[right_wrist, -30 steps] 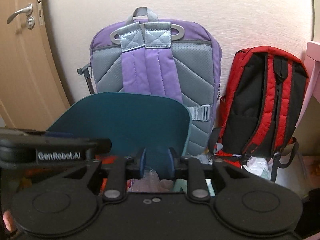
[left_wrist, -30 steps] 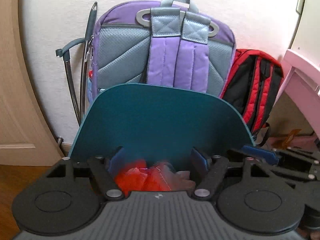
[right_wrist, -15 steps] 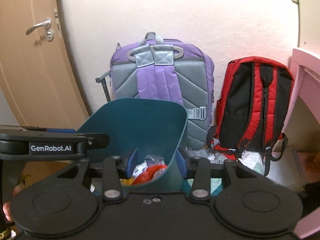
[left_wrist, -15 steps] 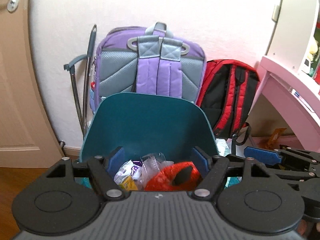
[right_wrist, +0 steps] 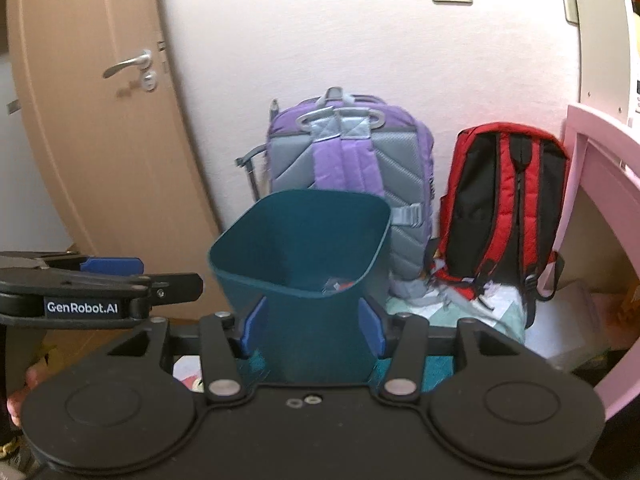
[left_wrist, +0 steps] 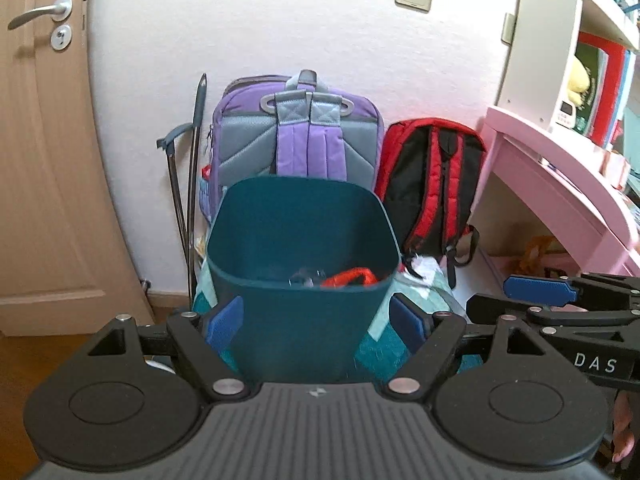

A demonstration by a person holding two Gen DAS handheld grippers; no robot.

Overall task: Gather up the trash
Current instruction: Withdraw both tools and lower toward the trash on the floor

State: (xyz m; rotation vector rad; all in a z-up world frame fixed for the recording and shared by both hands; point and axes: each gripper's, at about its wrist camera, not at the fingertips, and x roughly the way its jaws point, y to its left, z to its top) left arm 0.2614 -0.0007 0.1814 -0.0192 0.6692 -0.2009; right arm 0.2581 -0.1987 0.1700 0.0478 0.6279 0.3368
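Observation:
A teal waste bin (left_wrist: pixel 300 232) stands on the floor in front of both grippers, and shows again in the right wrist view (right_wrist: pixel 304 240). Inside lie a red wrapper (left_wrist: pixel 352 276) and clear plastic (left_wrist: pixel 306 276); only a scrap of this trash (right_wrist: pixel 338 285) shows from the right. My left gripper (left_wrist: pixel 316 320) is back from the bin, jaws opening, blue pads bare. My right gripper (right_wrist: pixel 312 328) is also drawn back, jaws opening, nothing gripped. The bin is framed between each pair of fingers, beyond the tips and untouched.
A purple backpack (left_wrist: pixel 304 140) and a red-and-black backpack (left_wrist: pixel 432 184) lean on the wall behind the bin. A pink desk (left_wrist: pixel 560 184) juts in at right, a wooden door (left_wrist: pixel 44 160) stands at left. Metal folding bars (left_wrist: pixel 188 184) rest beside the purple pack.
Both grippers have pulled back and up from inside the bin, so its whole rim now shows. The right jaws went from nearly shut to wide. The red wrapper stays in the bin.

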